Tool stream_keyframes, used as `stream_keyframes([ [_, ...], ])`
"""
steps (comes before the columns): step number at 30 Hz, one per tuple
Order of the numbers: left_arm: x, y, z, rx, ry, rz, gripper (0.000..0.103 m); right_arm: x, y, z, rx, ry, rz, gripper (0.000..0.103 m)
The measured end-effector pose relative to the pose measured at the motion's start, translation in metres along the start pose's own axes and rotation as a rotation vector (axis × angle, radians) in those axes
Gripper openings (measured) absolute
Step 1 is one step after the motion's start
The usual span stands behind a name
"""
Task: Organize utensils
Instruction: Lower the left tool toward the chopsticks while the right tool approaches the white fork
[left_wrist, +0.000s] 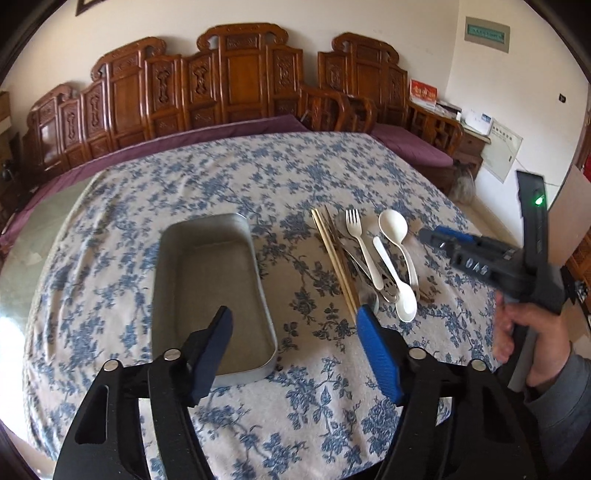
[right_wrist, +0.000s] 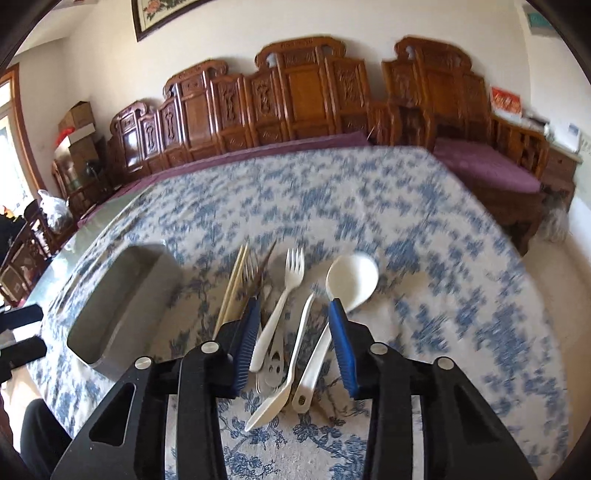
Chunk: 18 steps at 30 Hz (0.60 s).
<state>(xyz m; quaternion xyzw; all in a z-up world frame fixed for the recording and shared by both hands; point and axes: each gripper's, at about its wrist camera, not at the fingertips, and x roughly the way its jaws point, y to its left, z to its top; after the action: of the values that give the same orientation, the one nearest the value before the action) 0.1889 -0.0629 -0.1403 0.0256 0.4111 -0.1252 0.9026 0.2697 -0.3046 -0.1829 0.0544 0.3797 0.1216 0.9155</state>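
A pile of utensils lies on the floral tablecloth: bamboo chopsticks, a white fork, a large white spoon, a smaller white spoon and metal cutlery under them. To their left sits an empty grey metal tray. My left gripper is open over the cloth between tray and pile, with nothing in it. My right gripper is open just over the pile. The fork handle, small spoon and metal pieces show between its fingers, and no pad presses on them.
The tablecloth covers a table whose far side meets a carved wooden sofa with purple cushions. A hand in a grey sleeve holds the right gripper body at the right. The tray lies left of the chopsticks.
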Motion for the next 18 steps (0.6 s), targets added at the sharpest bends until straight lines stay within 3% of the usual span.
stream_keyframes([
  [7, 0.045, -0.013, 0.012, -0.012, 0.053, -0.051, 0.046, 0.018, -0.013, -0.012, 0.049, 0.051, 0.050, 0.034],
  [13, 0.097, -0.028, 0.025, -0.042, 0.139, -0.117, 0.033, 0.023, -0.020, -0.014, 0.058, 0.064, 0.050, 0.022],
  [18, 0.128, -0.035, 0.035, -0.057, 0.173, -0.112, 0.025, 0.023, -0.026, -0.012, 0.075, 0.062, 0.056, 0.022],
])
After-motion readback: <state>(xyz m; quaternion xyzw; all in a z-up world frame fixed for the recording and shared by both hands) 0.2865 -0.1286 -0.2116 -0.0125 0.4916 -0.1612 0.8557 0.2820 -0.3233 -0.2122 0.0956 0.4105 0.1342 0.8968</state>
